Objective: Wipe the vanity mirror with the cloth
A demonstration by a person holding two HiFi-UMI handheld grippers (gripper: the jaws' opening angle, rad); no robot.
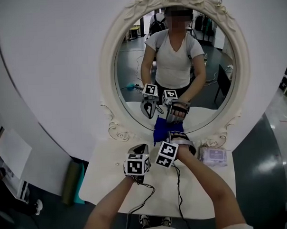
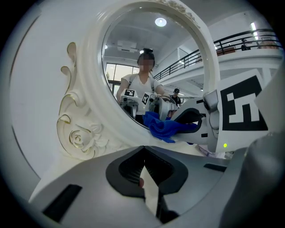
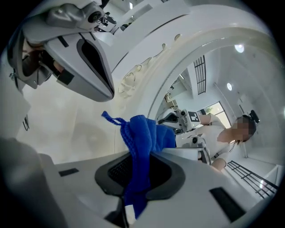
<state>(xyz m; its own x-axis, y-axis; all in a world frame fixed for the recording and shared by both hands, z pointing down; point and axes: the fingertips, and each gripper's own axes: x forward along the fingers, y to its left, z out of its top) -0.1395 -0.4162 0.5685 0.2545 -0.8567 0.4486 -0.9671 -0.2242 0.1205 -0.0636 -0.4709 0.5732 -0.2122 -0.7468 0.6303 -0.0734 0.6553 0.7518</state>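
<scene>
The oval vanity mirror in a carved cream frame (image 1: 174, 63) stands on the white tabletop (image 1: 108, 170). At its lower edge the right gripper (image 1: 175, 136) has its fingers clamped on the bunched blue cloth (image 1: 165, 129), while the left gripper (image 1: 138, 150) waits just beside it with its fingers closed on nothing. Wiping seems barely begun, and the next move calls for sweeping the cloth up across the glass under light pressure.

The blue knitted cloth (image 3: 142, 147), at the centre of the right gripper view, looks soft and coarsely woven. The oval vanity mirror (image 1: 132, 69) has glossy glass in a cream carved frame (image 2: 82, 133) with a slight sheen. The left hand-held gripper (image 2: 144, 171) is smooth matt grey plastic with ribbed black pads (image 2: 129, 169). The white tabletop (image 1: 108, 170) looks smooth and matt.
</scene>
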